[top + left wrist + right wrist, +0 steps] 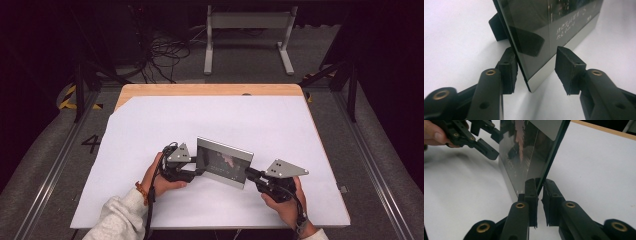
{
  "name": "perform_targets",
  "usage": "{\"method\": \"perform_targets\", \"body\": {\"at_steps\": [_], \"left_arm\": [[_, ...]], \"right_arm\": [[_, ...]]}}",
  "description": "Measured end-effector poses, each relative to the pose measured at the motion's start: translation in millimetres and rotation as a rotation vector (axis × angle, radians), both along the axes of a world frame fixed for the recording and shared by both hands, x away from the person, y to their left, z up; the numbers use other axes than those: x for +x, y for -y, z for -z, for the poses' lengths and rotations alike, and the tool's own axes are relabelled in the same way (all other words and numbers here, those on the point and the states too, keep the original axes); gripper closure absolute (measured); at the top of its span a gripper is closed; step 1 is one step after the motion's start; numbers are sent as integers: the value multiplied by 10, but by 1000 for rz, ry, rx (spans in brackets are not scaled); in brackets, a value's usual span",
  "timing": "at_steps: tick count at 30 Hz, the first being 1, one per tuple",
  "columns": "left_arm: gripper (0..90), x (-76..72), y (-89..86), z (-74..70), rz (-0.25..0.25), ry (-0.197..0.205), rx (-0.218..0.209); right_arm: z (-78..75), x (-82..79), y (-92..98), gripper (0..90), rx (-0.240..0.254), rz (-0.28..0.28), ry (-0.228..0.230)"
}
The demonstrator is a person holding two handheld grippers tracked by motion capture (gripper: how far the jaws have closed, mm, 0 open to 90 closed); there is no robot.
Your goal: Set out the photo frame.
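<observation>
A glass-fronted panel (223,162) stood upright between both grippers: right gripper (539,192) clamped one edge, left gripper (536,67) straddled the other, jaws apart.

Light falls from overhead onto the white sheet (215,135) on the bench (210,90), which glows evenly while the floor and far corners sink into near-black. In the high view the picture is soft and a little grainy. Shadows under the hands are faint and short. The framed panel (544,22) carries dark mirror-like reflections and a pale sheen along its lower edge (small bright specks of text too). In the gripper views the nearest black fingers (531,195) blur out of focus, and the white sheet washes toward glare at the upper corners.
</observation>
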State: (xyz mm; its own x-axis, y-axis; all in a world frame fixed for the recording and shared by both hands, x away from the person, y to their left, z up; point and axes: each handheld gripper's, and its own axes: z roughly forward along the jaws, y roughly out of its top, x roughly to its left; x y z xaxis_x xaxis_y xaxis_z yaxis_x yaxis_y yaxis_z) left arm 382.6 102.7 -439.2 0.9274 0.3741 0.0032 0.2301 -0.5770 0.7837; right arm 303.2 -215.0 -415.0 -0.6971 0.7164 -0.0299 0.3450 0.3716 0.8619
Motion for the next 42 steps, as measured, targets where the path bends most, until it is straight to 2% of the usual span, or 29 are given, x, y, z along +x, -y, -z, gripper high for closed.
{"method": "perform_targets", "body": {"at_steps": [3,5,10,14,16,19,21,24,27,34,37,42], "left_arm": [[628,-32,-33,-5,-3,1,8],[639,-54,-51,7,-10,-11,7],[646,-84,-42,44,-16,-4,18],[622,-74,-13,86,1,-13,39],[617,-62,-11,96,7,-12,37],[622,-59,-2,110,11,-16,42],[627,-64,29,147,11,-4,69],[626,-62,55,190,11,-13,75],[628,-60,81,242,23,-12,99],[652,-59,79,268,23,-29,72],[661,-67,92,268,17,-26,75],[671,-76,115,264,10,-14,86]], "right_arm": [[44,10,-42,793,-16,3,-6],[59,12,-52,791,-22,3,-9],[79,14,-37,801,-18,0,-22],[165,12,-49,801,-52,-13,-46],[213,18,-56,800,-59,-21,-57],[215,17,-61,799,-68,-11,-43],[225,23,-63,798,-77,2,-26],[225,33,-60,797,-77,4,-27],[227,54,-49,794,-81,11,-24],[236,82,-38,791,-87,24,-15],[247,98,-37,788,-97,35,5],[253,154,-22,785,-91,49,-3]]}}
